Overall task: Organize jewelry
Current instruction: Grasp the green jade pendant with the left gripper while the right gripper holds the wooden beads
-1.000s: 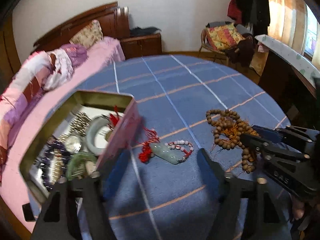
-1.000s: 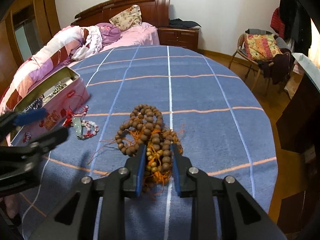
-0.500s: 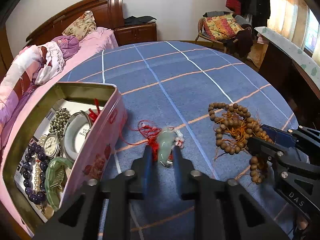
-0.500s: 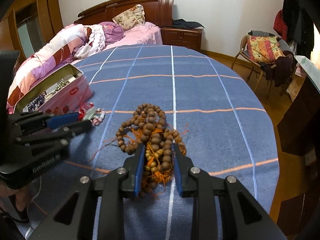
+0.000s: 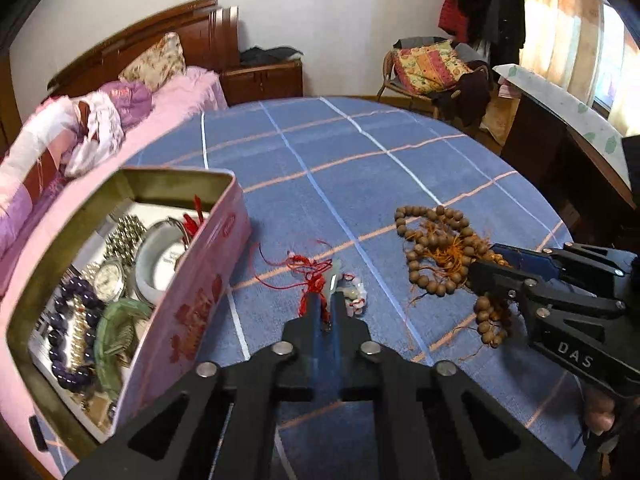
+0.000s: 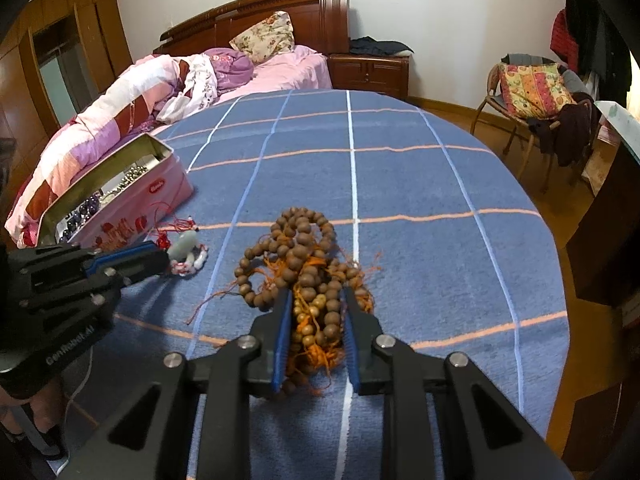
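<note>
My left gripper (image 5: pixel 326 300) is shut on a pale green jade pendant (image 6: pixel 183 245) with red cord (image 5: pixel 310 268) and small pink-white beads, just off the blue cloth beside the pink tin (image 5: pixel 192 292). The open tin holds a watch, bangles and dark bead strings. My right gripper (image 6: pixel 316 308) is shut on a heap of brown wooden prayer beads (image 6: pixel 300 252) with orange threads; the heap also shows in the left wrist view (image 5: pixel 436 248). The right gripper shows there (image 5: pixel 492 268), and the left gripper in the right wrist view (image 6: pixel 160 258).
The round table carries a blue checked cloth (image 6: pixel 400 184). The pink tin (image 6: pixel 132 196) stands at its left edge. A bed (image 6: pixel 160 92) lies behind, a chair with a cushion (image 6: pixel 532 92) at the right, and a dark cabinet (image 5: pixel 560 152) close to the table's right side.
My left gripper came forward from open and closed on the jade pendant, lifting it slightly. My right gripper stayed closed on the wooden beads, barely shifting.
</note>
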Motion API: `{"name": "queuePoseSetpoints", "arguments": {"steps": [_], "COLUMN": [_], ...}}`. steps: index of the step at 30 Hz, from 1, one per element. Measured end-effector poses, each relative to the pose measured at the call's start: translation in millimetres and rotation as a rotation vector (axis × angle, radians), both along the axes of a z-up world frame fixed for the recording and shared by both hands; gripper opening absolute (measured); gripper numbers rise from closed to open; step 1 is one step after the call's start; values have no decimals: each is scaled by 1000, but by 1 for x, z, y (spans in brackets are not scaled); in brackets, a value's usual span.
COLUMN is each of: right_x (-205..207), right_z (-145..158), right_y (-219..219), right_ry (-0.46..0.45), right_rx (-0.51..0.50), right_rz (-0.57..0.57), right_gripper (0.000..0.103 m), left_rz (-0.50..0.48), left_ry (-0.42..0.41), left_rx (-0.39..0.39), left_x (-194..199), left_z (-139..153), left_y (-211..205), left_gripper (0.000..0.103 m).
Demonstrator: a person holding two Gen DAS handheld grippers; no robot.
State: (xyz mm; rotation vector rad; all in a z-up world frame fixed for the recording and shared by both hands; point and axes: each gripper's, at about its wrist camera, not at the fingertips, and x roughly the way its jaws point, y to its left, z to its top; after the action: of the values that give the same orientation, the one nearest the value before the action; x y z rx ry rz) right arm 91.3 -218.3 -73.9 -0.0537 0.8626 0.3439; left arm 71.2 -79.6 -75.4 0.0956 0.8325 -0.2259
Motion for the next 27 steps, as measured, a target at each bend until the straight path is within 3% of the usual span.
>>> {"name": "queuePoseSetpoints", "arguments": {"steps": [10, 23, 27], "right_x": [-5, -4, -4], "right_z": [2, 1, 1], "right_y": [2, 2, 2], "right_ry": [-23, -12, -8], "right_rx": [14, 33, 35], "right_rz": [12, 19, 21], "right_gripper": [25, 25, 25], "left_rz": [2, 11, 25], "left_ry": [2, -62, -26], "left_rx": [-36, -78, -66], "left_x": [-5, -19, -5], "left_z": [1, 18, 13], "left_y": [11, 22, 18], "left_gripper": [0, 0, 0]}}
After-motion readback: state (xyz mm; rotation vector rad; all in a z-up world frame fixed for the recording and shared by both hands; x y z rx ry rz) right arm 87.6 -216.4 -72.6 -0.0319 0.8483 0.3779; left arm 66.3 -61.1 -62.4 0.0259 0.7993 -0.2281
